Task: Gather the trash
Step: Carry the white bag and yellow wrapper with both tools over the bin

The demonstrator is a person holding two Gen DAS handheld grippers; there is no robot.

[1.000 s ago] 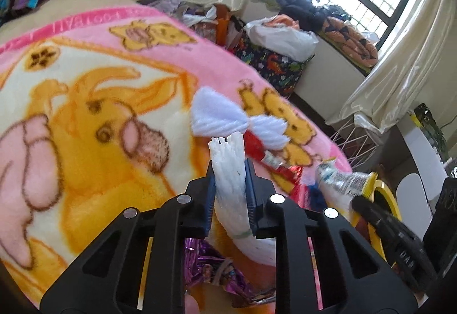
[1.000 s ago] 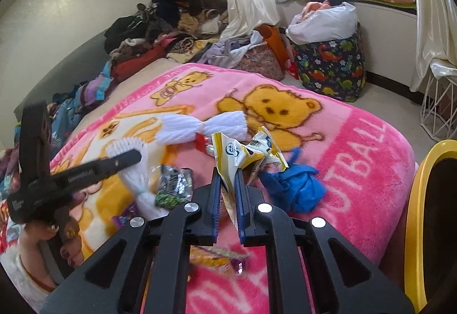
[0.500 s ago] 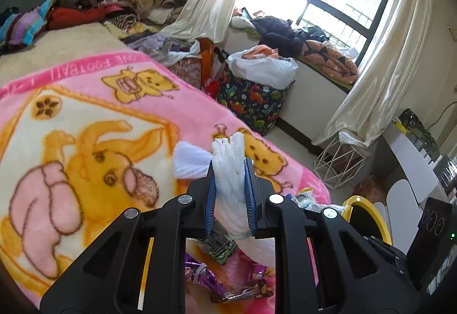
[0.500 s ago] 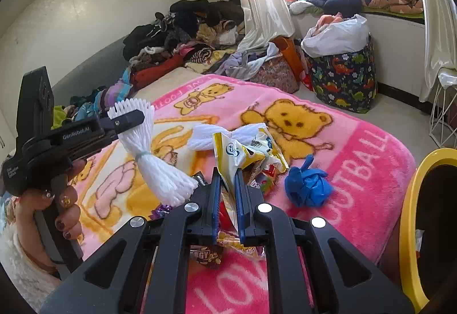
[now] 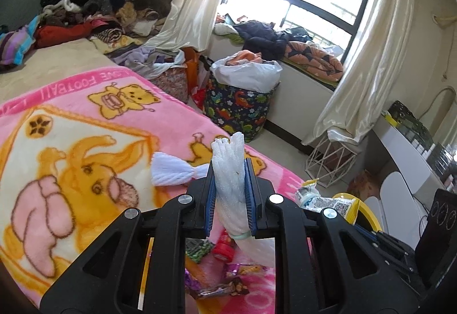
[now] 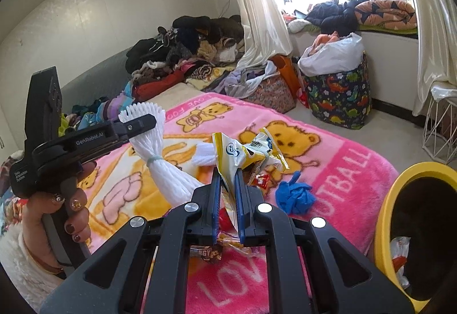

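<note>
Your left hand-held gripper (image 5: 230, 194) is clenched on a white foam net (image 5: 228, 171), lifted above the pink blanket (image 5: 85, 119). Your right hand-held gripper (image 6: 227, 194) pinches a yellow wrapper (image 6: 242, 151) near the yellow bin (image 6: 382, 228); other trash lies on the blanket.

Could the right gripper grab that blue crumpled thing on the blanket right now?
Probably not yet. The right gripper has its jaws shut on a yellow wrapper, so it has no room for the blue wad. Nothing covers the wad, though; it lies bare on the blanket.
</note>
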